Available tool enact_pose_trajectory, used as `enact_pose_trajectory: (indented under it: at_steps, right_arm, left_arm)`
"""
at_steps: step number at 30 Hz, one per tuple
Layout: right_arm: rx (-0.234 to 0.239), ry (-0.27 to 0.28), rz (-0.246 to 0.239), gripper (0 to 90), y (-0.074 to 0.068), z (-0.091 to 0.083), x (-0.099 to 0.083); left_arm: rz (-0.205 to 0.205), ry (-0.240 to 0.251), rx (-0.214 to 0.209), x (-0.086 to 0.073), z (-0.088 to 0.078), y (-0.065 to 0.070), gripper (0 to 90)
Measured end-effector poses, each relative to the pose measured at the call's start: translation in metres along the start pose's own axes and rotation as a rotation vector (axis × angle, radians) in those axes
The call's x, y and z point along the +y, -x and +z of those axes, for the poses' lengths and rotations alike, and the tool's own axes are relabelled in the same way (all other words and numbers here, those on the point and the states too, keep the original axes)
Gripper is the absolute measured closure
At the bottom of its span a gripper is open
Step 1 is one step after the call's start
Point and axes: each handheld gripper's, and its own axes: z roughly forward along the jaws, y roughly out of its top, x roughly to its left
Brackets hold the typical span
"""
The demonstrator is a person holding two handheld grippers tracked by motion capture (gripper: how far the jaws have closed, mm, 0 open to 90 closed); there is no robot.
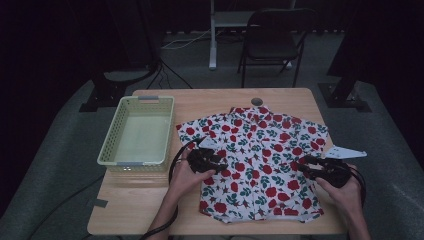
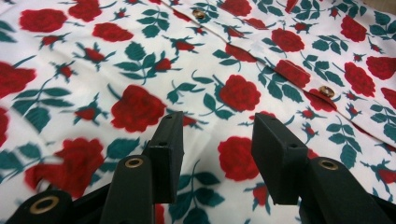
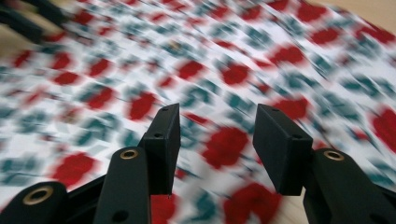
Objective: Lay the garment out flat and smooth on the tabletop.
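On the wooden table a rose-print shirt lies spread flat, collar towards twelve o'clock, hem towards six. Left gripper sits over the shirt's nine o'clock edge, jaws apart, cloth beneath and ahead of them, nothing pinched; the buttoned placket runs off at its two o'clock. Right gripper sits over the three o'clock edge, jaws likewise apart and empty; its view is blurred. The shirt lies between the two grippers. A pale green basket stands at ten o'clock, just beside the shirt's sleeve.
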Motion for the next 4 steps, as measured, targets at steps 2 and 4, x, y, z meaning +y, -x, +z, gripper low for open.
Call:
enact_pose_trajectory:
  at_steps: [2,4]
  right_arm:
    - [-0.036,-0.02,0.014,49.8,0.0053,0.0014,-0.007]
    - [-0.061,-0.036,0.022,49.4,0.0077,0.0009,-0.0122]
  left_arm:
    - [-0.001,-0.002,0.008,-0.003,-0.0031,0.0007,54.8]
    - [-0.004,-0.005,0.012,-0.0063,-0.0066,0.0011,54.6]
